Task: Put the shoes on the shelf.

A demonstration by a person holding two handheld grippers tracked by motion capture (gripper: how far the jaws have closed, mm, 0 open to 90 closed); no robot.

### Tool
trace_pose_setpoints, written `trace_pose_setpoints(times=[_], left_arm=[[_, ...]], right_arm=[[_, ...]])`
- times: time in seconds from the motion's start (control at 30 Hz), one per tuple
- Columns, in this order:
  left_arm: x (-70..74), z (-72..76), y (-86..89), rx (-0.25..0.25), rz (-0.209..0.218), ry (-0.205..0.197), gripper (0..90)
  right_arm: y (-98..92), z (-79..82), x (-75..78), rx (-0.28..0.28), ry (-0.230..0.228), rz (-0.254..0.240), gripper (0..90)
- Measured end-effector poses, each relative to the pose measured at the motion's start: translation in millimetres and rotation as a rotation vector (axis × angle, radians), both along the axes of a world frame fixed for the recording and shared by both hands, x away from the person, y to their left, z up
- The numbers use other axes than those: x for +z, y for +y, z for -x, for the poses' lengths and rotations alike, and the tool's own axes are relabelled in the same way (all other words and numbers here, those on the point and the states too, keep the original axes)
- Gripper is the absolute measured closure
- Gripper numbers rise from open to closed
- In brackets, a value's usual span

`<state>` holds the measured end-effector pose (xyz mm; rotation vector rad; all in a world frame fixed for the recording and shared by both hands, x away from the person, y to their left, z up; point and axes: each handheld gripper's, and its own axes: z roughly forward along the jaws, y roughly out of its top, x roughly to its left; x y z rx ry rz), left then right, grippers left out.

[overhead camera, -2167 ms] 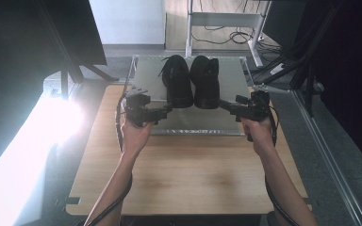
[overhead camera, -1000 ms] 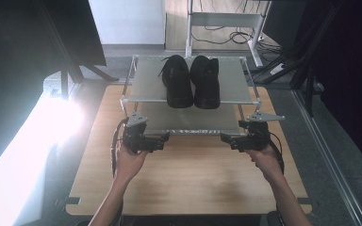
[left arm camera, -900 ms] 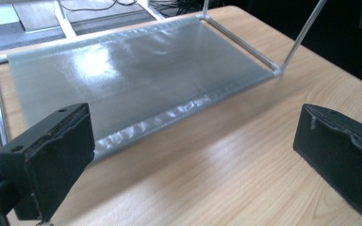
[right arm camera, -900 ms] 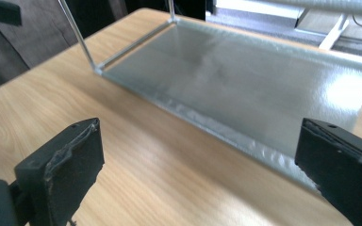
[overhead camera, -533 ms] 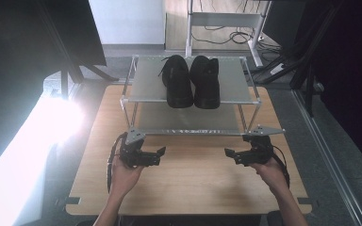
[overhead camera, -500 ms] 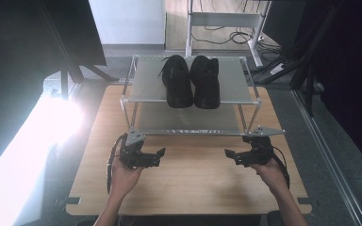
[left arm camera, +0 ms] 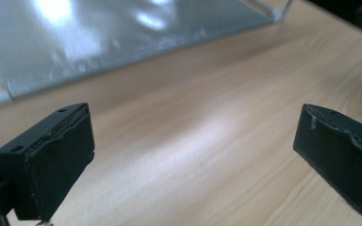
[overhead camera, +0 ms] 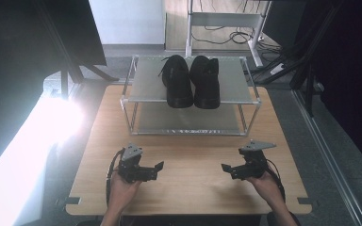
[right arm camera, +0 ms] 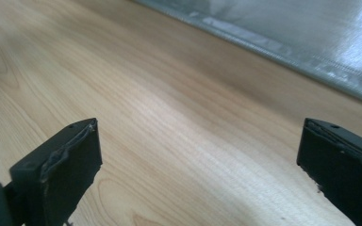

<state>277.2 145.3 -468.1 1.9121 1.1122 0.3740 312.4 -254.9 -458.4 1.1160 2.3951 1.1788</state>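
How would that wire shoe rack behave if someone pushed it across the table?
The shoe rack looks thin-framed and probably light, so it would likely slide on the smooth wooden table. With the black shoes on its top shelf, a high push might tip it.

Left gripper [overhead camera: 159,165]: black, two square jaws, grey three-cornered plate, black looping cable.
Right gripper [overhead camera: 224,167]: black, matching grey plate, black cable.
Sleeves: none seen.
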Motion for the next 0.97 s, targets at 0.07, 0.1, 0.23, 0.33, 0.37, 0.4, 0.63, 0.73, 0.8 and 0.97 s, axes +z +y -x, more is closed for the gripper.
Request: trace_pose_setpoints(times=[0.07, 0.1, 0.23, 0.33, 0.37, 0.4, 0.63, 0.73, 0.8, 0.97], left_arm=[[-6.7, 2.2, -0.3, 0.003, -0.013, 0.014, 0.0], [-6.7, 2.2, -0.3, 0.003, -0.013, 0.014, 0.0], [-18.5, 7.8, -4.5, -0.02, -0.055, 0.041, 0.0], [-25.3, 7.7, -7.5, -0.032, -0.071, 0.062, 0.0], [-27.5, 7.4, -8.5, -0.034, -0.081, 0.069, 0.0], [-29.6, 7.2, -9.7, -0.036, -0.091, 0.074, 0.0], [-40.5, 5.5, -20.5, -0.062, -0.161, 0.108, 0.0], [-45.8, 5.0, -27.0, -0.079, -0.203, 0.12, 0.0], [-48.8, 4.9, -30.7, -0.094, -0.219, 0.126, 0.0], [-49.7, 4.0, -34.6, -0.11, -0.231, 0.129, 0.0]], right_arm=[[2.2, 2.6, -5.7, 0.003, -0.001, 0.015, 0.0], [3.4, 3.8, -8.8, 0.004, -0.004, 0.021, 0.0], [7.2, 7.2, -21.1, 0.011, 0.006, 0.029, 0.0], [9.6, 8.2, -30.5, 0.022, 0.002, 0.053, 0.0], [10.2, 8.3, -33.6, 0.023, 0.002, 0.059, 0.0], [10.5, 8.2, -36.6, 0.024, 0.0, 0.066, 0.0], [14.6, 7.4, -52.5, 0.039, 0.022, 0.109, 0.0], [17.1, 7.6, -55.5, 0.053, 0.027, 0.136, 0.0], [17.4, 7.3, -57.0, 0.056, 0.036, 0.142, 0.0], [15.8, 6.3, -59.2, 0.05, 0.035, 0.149, 0.0]])
